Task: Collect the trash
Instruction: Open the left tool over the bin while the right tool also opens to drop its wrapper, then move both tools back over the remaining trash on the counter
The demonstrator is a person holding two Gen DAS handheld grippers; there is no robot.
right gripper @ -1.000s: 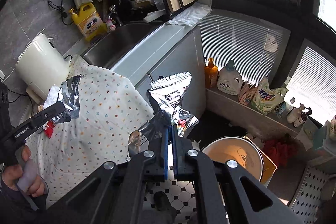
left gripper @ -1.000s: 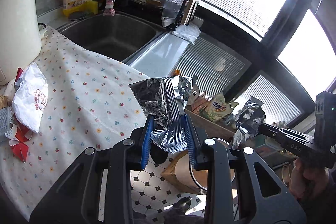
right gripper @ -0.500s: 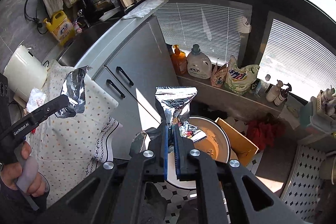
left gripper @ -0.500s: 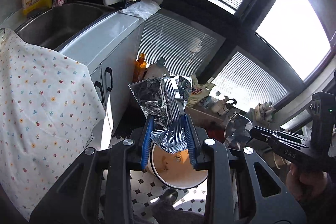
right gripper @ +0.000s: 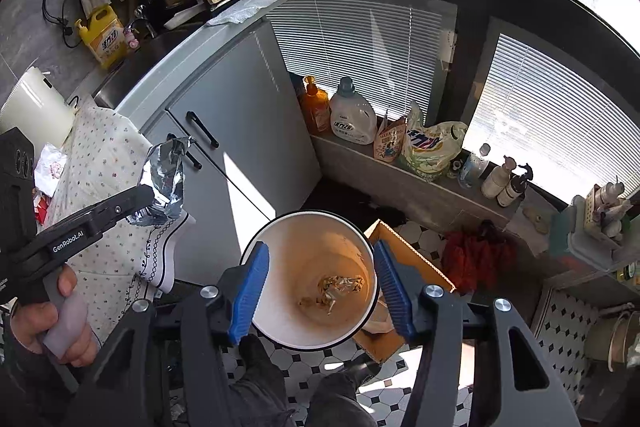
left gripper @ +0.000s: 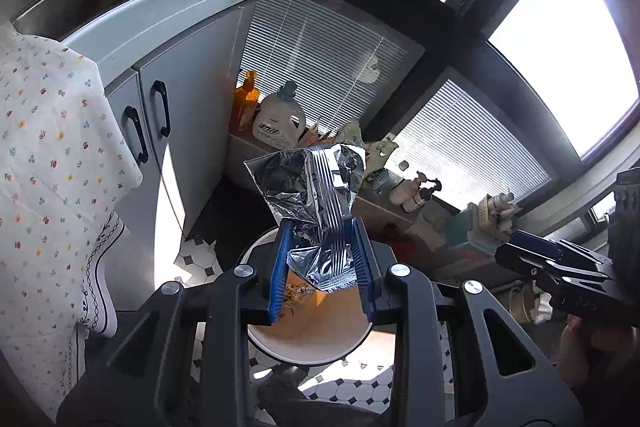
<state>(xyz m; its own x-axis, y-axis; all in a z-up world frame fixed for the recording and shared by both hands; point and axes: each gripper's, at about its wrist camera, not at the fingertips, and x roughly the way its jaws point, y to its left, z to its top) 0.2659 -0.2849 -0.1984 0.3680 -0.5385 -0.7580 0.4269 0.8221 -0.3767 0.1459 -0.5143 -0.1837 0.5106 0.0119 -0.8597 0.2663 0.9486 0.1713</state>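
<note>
Left wrist view: the floral cloth (left gripper: 48,155) has slid to the left edge and the waste bin (left gripper: 308,343) now fills the lower centre, where a second ago it barely showed. The left gripper (left gripper: 322,267) is clenched on a crumpled foil wrapper (left gripper: 316,195), which stands up out of the jaws above the bin's mouth.

Right wrist view: the right gripper (right gripper: 320,291) has just been opening — its blue pads stand apart with nothing between them, and the foil bag it pinched earlier lies as crumpled trash (right gripper: 340,287) at the bin's bottom (right gripper: 312,227). "GenRobot.AI" reads on the other tool at left.
</note>
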